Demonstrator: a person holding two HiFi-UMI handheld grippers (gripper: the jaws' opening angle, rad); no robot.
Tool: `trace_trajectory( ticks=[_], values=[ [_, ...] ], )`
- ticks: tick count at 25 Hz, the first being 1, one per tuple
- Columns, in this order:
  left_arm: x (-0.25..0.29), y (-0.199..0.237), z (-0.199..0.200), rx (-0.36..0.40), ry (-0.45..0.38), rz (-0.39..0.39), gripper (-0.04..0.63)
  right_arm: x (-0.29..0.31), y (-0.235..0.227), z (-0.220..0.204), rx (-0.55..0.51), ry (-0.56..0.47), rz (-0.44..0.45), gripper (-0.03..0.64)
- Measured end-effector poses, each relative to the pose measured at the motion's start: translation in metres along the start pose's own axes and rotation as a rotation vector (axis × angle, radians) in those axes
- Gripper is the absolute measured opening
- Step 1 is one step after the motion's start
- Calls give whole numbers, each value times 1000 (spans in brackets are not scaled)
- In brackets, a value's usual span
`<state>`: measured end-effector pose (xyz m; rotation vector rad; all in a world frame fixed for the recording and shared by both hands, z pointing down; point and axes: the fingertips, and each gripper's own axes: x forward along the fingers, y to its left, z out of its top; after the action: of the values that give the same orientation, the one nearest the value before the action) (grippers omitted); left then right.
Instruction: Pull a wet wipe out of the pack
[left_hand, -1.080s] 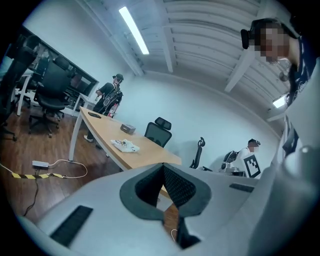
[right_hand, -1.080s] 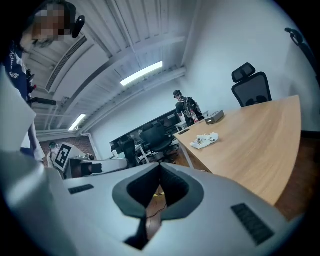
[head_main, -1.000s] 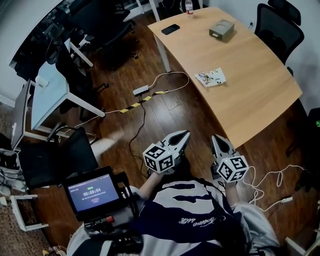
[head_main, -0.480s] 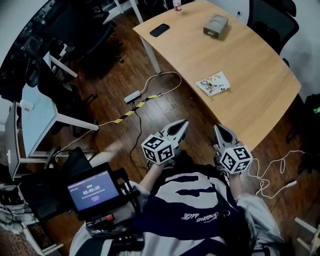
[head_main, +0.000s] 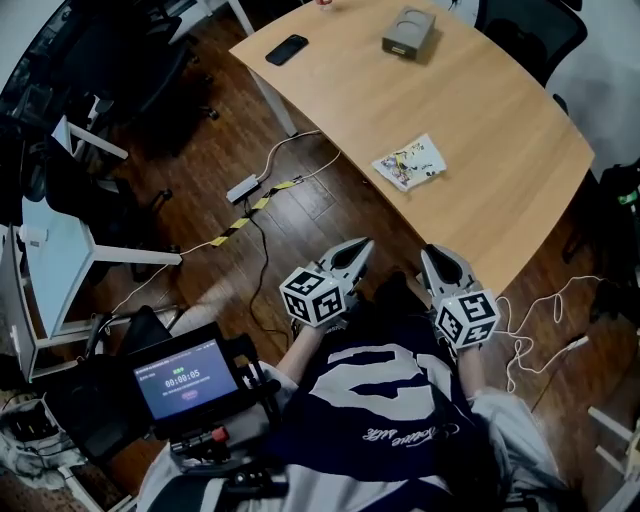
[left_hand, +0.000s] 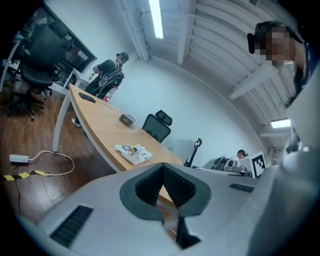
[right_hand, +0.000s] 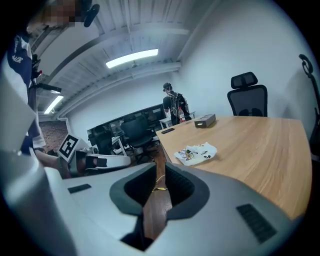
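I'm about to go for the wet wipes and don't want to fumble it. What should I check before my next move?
1. Clear view of the wipe pack, uncovered on the table: ok.
2. Empty right gripper: ok, jaws opening, nothing between them.
3. Open left gripper: not ok, jaws together, nothing held.
4. Grippers at the pack: not ok, both well short of it.
5. Flap on the pack open: cannot tell, too small.
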<state>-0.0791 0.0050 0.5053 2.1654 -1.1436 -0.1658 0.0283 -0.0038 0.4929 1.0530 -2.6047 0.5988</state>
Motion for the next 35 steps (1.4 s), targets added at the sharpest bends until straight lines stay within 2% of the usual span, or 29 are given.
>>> trace_trajectory(
  ticks=[5, 13, 20, 24, 29, 35],
  values=[
    [34, 18, 3, 7, 43, 39, 3, 28, -32, 4, -64, 50, 23, 46],
    [90, 58, 36, 16, 40, 172, 3, 89, -82, 37, -108, 74, 134, 48],
    [115, 70, 26, 65, 155, 226, 3, 121, -108, 38, -68, 96, 172, 67],
    [127, 83, 26, 85, 214, 249, 3, 135, -118, 35, -67, 122, 157, 80],
    [149, 95, 24, 137, 303, 238, 3, 144, -128, 36, -63, 137, 121, 84],
    [184, 149, 31, 164, 451, 248, 3, 189, -133, 38, -106, 222, 100, 129]
  ],
)
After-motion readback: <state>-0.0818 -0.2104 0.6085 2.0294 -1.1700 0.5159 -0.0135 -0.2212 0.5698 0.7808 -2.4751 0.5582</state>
